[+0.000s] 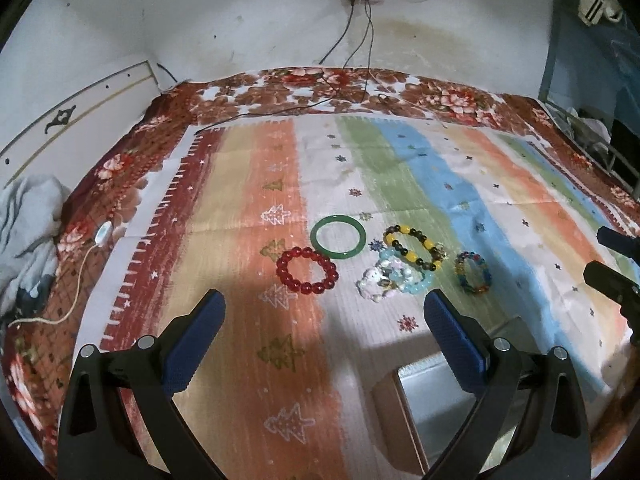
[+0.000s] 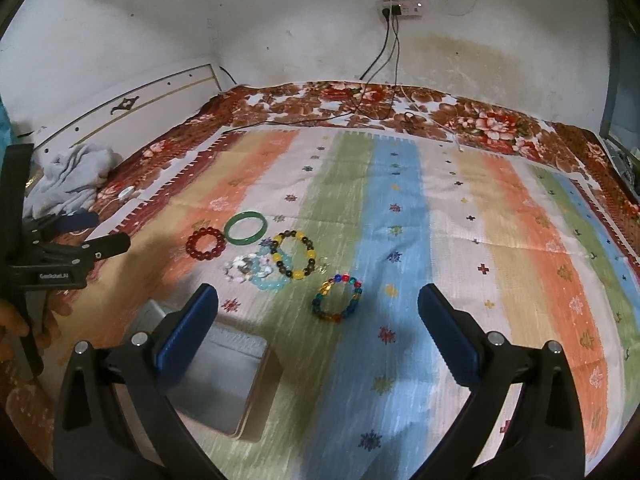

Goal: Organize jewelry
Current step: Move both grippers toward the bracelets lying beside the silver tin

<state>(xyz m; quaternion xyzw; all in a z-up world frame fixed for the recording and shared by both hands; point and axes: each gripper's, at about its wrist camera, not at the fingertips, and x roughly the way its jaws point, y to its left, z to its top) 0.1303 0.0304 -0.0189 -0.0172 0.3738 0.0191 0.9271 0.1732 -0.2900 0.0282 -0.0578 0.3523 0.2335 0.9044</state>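
Left wrist view
Left gripper (image 1: 324,316): fingers wide apart, holding nothing, above the striped cloth (image 1: 248,184).
Red bead bracelet (image 1: 307,271): flat on the cloth, just beyond the gripper's left finger.
Green bangle (image 1: 338,237): just behind the red one, at its far right; I cannot tell if they touch.
Yellow and dark bead bracelet (image 1: 414,246): right of the bangle.
Pale blue and white bracelets (image 1: 394,276): a small heap, overlapping the near edge of the yellow one.
Multicolour bead bracelet (image 1: 473,273): farthest right, apart from the others.
Box (image 1: 432,404): open, near right, partly hidden behind the right finger.

Right wrist view
Right gripper (image 2: 318,310): fingers wide apart, holding nothing.
Multicolour bead bracelet (image 2: 338,299): on the cloth between the two fingertips, slightly beyond them.
Other bracelets: grouped to the far left of it.
Box (image 2: 256,400): near left, behind the left finger, inside pale.
Left gripper (image 2: 90,234): at the left edge, fingers apart.
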